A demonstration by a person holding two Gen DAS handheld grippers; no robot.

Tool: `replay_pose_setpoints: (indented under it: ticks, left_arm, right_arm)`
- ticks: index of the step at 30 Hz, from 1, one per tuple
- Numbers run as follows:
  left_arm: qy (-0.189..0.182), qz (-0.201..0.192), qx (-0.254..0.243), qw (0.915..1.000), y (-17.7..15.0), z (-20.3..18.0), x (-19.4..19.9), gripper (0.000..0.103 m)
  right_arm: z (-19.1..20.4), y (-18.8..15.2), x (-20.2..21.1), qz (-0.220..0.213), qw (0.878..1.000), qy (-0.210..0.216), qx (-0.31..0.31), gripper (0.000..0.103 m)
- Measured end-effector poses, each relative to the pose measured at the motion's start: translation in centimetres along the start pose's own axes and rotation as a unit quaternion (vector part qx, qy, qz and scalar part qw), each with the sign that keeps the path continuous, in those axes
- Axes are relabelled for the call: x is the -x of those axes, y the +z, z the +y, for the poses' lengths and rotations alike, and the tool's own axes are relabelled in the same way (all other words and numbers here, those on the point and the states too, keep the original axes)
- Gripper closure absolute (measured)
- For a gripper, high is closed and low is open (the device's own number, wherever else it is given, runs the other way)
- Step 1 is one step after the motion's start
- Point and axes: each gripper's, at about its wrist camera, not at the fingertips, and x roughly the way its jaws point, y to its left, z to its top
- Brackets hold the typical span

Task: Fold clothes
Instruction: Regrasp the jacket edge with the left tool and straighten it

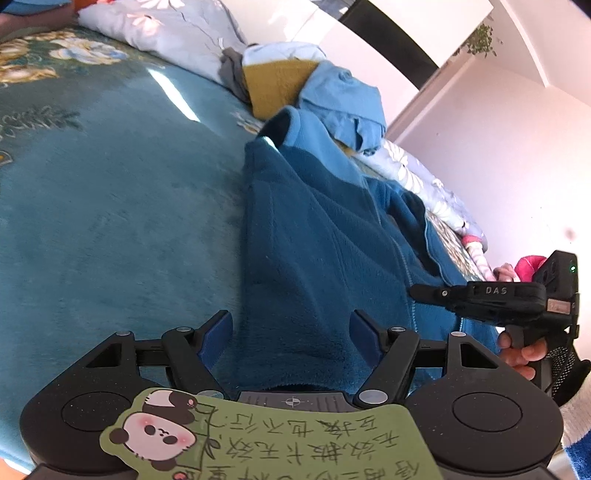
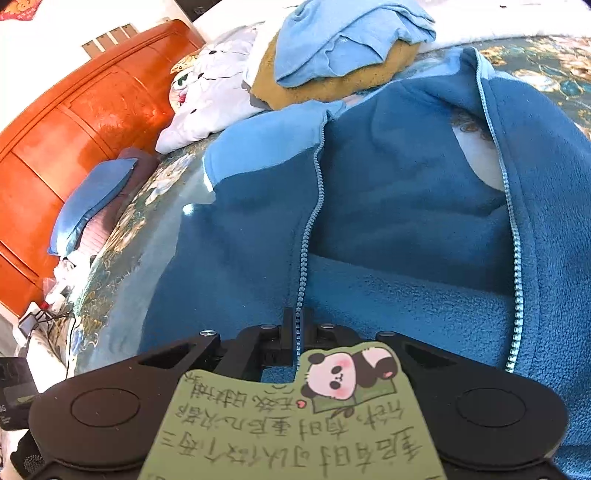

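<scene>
The right gripper (image 2: 294, 325) has its fingers pressed together on the jacket (image 2: 406, 206), pinching the zipper (image 2: 308, 236) edge of the near front panel. The pale zipper teeth run up and away from the fingertips; a second zipper line curves down the far right side, and the open front lies between them.

The left gripper (image 1: 291, 336) holds its blue pads (image 1: 216, 338) apart, nothing pressed between them. The jacket's near edge lies in the gap below them, though contact cannot be told. To the right of these fingers, the right gripper shows side-on over the jacket, a hand (image 1: 522, 352) on its grip and "DAS" printed on its body.

Beyond the fingers the jacket stretches across a teal plush blanket (image 1: 110, 206) with a floral border, covering a bed. Past the collar sits a pile of clothes (image 2: 343, 51): light blue over mustard yellow. A pale floral quilt (image 1: 177, 33) lies behind. An orange wooden headboard (image 2: 74, 122) stands far left of the right gripper, a blue pillow (image 2: 92, 199) against it. White walls lie past the bed.

A green panda note (image 2: 295, 424) with handwritten Chinese characters is stuck on each gripper.
</scene>
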Motion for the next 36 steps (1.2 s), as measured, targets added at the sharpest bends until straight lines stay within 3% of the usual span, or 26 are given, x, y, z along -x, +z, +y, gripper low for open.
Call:
replay_pose_setpoints:
  ticks: [9,11,14,16,21,25,29,30,33,36]
  left_arm:
    - [-0.012,0.003,0.023,0.9997,0.1,0.3,-1.2,0.039]
    - [-0.008,0.002,0.035,0.9993,0.1,0.6,-1.2,0.063]
    - [0.015,0.005,0.037,0.9992,0.1,0.4,-0.9,0.083]
    - [0.023,0.005,0.034,0.9992,0.0,0.1,-0.2,0.089]
    - [0.055,0.017,0.029,0.9979,-1.4,0.6,1.7,0.09]
    - [0.045,0.018,0.028,0.9984,-0.6,0.6,1.3,0.086]
    - [0.046,0.009,-0.023,0.9986,1.2,-1.2,2.4,0.055]
    - [0.045,0.002,-0.047,0.9979,2.1,-1.8,2.5,0.054]
    - [0.046,-0.022,-0.108,0.9928,5.7,-3.3,0.9,0.038]
    - [0.032,-0.045,-0.128,0.9902,10.5,-3.8,-3.0,0.035]
  right_arm:
    - [-0.1,0.2,3.3,-0.036,0.998,-0.04,0.019,0.09]
    - [-0.4,0.2,4.4,-0.044,0.997,-0.055,0.024,0.085]
    - [-1.2,0.2,5.8,-0.054,0.996,-0.067,0.019,0.085]
    - [-1.8,0.3,6.6,-0.062,0.995,-0.075,0.014,0.084]
    - [-3.0,0.6,7.4,-0.073,0.994,-0.085,-0.001,0.084]
    - [-3.7,0.7,7.1,-0.072,0.994,-0.085,-0.003,0.084]
    - [-4.1,1.6,7.1,-0.079,0.993,-0.084,-0.002,0.083]
    - [-4.2,2.1,7.4,-0.085,0.993,-0.084,0.002,0.082]
    - [-5.0,4.3,7.8,-0.099,0.991,-0.092,0.015,0.079]
    - [-6.5,8.0,7.2,-0.107,0.988,-0.111,0.023,0.078]
